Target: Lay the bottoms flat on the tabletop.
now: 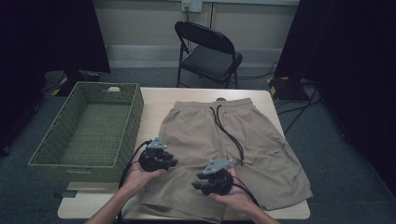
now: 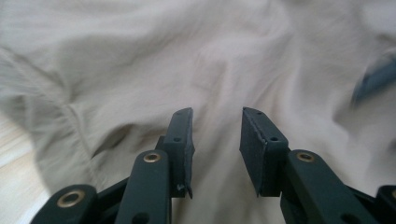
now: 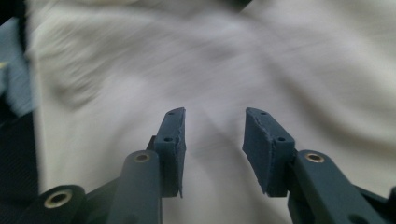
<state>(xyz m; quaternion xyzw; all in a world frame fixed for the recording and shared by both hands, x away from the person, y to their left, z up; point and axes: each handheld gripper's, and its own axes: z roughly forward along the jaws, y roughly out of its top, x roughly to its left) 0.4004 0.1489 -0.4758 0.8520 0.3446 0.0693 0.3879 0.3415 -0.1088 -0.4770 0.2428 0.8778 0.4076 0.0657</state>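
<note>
Jaws of both grippers stand apart with nothing between them. At lower left of centre in the high view, the left gripper (image 1: 163,161) hovers over the left leg of the tan shorts (image 1: 261,149), beside the green basket (image 1: 44,151); right of it, the right gripper (image 1: 205,182) hangs above the lower hem. Those shorts lie flat across the tabletop (image 1: 154,100), black drawstring (image 1: 229,133) trailing down the middle.

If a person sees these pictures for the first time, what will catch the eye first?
First, the beige shorts spread flat across the table, with a black drawstring trailing down the middle. Next, the two hand-held grippers over the near edge of the shorts: the left hand-held gripper and the right hand-held gripper, both with jaws apart and nothing between them. To the left sits a green woven basket.
</note>
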